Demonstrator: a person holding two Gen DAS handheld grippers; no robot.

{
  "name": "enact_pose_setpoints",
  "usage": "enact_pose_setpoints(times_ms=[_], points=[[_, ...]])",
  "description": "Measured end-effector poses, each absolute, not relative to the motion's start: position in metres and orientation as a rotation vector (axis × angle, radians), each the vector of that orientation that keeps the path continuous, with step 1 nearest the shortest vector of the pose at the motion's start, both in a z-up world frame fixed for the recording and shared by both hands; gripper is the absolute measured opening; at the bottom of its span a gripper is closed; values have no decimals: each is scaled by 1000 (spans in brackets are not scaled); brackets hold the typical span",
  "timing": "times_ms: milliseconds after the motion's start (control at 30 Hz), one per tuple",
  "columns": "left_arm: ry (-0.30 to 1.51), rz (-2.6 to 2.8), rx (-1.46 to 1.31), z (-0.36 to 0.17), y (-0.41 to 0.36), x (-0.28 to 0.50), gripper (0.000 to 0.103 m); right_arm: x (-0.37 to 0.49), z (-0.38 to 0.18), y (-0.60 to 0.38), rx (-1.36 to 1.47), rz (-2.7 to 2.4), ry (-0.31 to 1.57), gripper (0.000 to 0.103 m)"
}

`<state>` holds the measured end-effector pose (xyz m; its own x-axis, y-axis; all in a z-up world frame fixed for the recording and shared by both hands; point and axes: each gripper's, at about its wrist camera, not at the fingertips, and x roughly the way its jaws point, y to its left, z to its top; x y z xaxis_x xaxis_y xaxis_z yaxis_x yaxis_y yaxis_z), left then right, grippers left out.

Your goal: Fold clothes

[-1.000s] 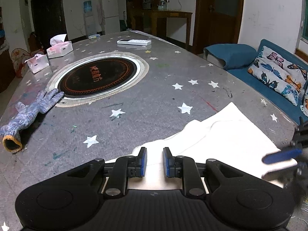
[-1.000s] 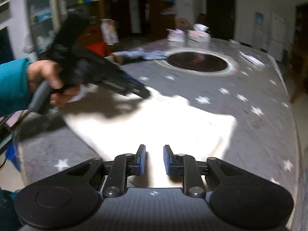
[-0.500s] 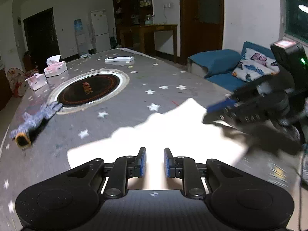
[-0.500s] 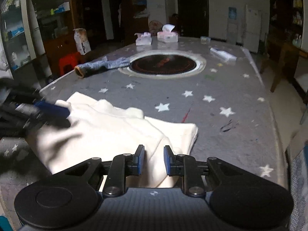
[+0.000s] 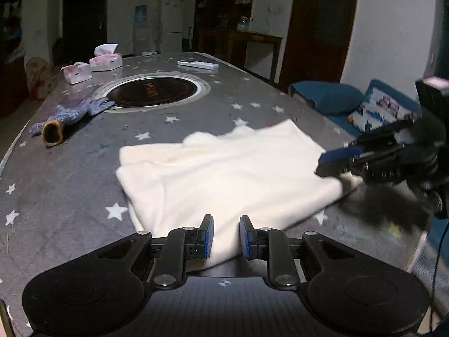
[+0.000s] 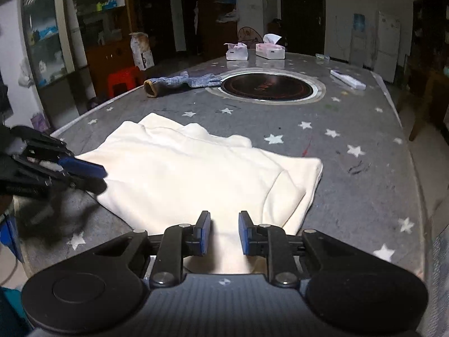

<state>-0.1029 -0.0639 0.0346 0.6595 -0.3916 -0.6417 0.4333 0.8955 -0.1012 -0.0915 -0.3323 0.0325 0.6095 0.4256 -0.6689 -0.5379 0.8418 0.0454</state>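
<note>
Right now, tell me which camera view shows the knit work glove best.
The left wrist view. There the knit work glove lies nearer, with its orange-rimmed cuff opening facing the camera and its fingers reaching toward the round inset hob. The right wrist view shows the same glove farther off, side-on and smaller.

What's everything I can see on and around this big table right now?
Garment: one, cream white, lying partly folded at the near end of the table.
Table: one, grey with white stars.
Round inset plate: one, black with a silver ring, mid-table.
Work glove: one, blue-grey with an orange cuff, beside the plate.
Tissue boxes: two, pink and white, far end.
Flat white bar: one, far side; cannot tell what it is.
Sofa cushions: blue and butterfly-print, beside the table.
Left gripper: black, blue pads, jaws slightly apart over the garment's edge.
Right gripper: same, at the opposite edge.
</note>
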Motion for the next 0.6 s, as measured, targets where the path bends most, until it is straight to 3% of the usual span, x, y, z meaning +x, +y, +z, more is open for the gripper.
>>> enact_pose_setpoints(times_ms=[600], points=[[758,-374,-19,33,-53,-28,26,-25,25,-311,-127,534,732,20]])
